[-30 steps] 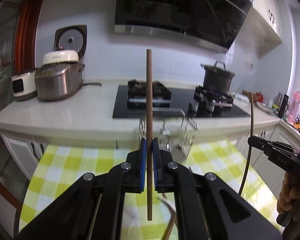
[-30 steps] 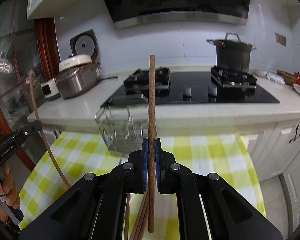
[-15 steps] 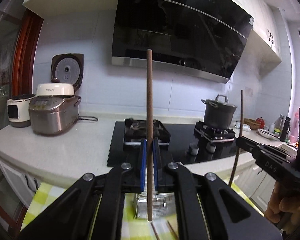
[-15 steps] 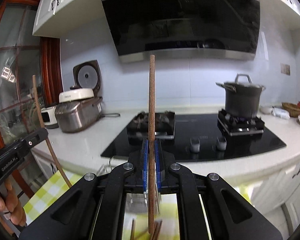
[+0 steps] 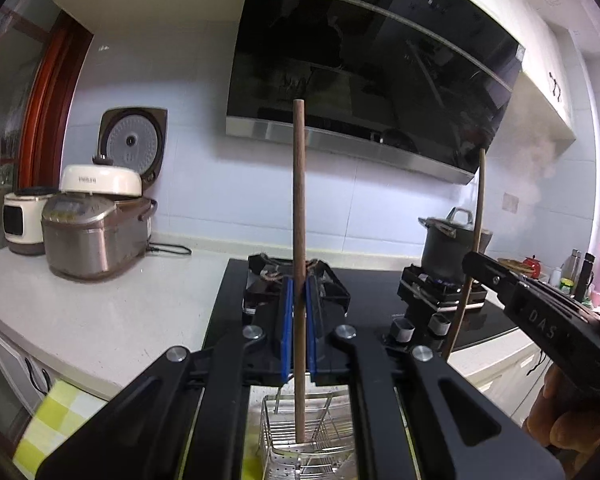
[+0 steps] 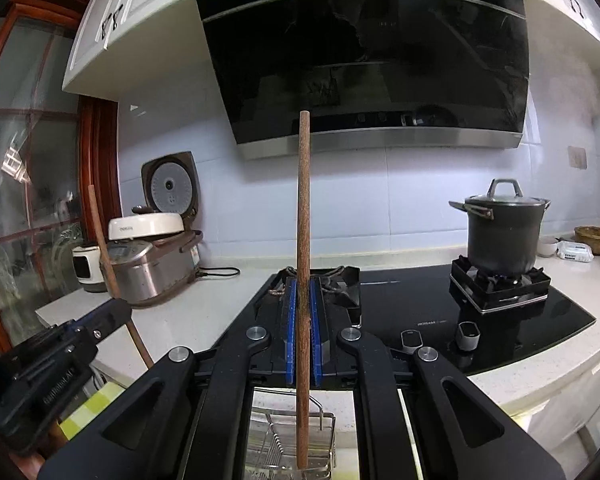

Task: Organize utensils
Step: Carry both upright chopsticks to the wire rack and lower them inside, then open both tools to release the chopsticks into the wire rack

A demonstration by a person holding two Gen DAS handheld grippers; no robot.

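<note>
In the left wrist view my left gripper is shut on a brown wooden chopstick that stands upright. Its lower tip hangs over a wire utensil basket at the bottom edge. In the right wrist view my right gripper is shut on a second upright chopstick, its tip just above the same basket. Each view shows the other gripper to the side: the right gripper with its chopstick, and the left gripper with its chopstick.
Behind the basket runs a white counter with a black gas hob. A steaming dark pot sits on the right burner and rice cookers stand at the left. A range hood hangs above. A yellow checked cloth shows low left.
Both grippers have risen and tilted up with their chopsticks still held. The checked cloth has slid almost out of view, and the basket now sits low between the fingers.
</note>
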